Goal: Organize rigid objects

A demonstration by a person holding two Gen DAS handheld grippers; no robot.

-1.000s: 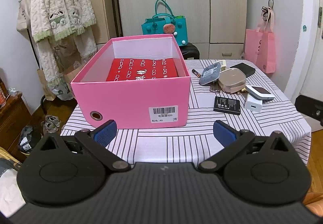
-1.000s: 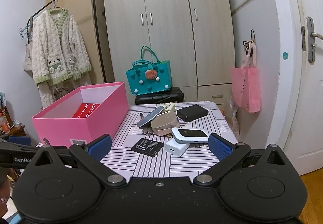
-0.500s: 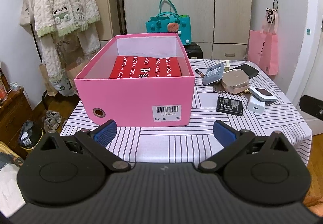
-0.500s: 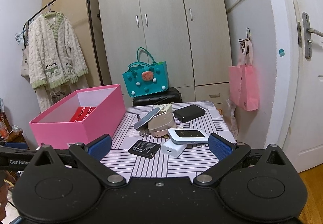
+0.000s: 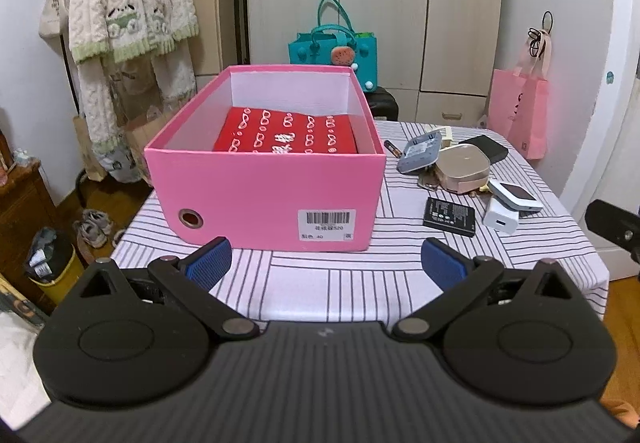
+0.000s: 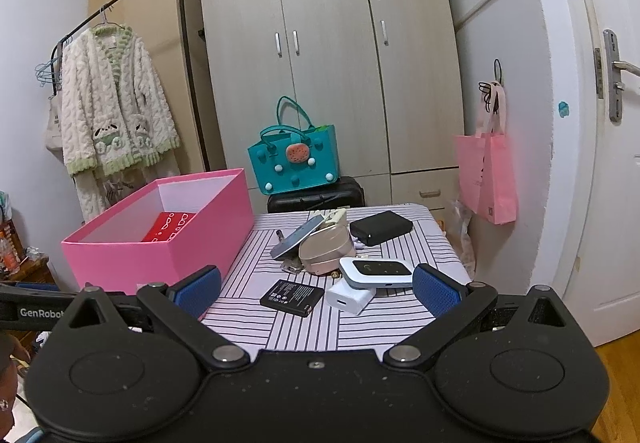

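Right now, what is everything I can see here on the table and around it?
Pink box: one, table's left side, open.
Red box: one, inside the pink box.
Black battery: one, table front.
White charger: one, beside the battery.
White router: one, resting on the charger.
Beige case: one, mid-pile.
Black power bank: one, far side.
Striped tablecloth: one.
Teal bag: one, behind the table.
Pink bag: one, hanging on the wall.
Left gripper: open, empty.
Right gripper: open, empty.
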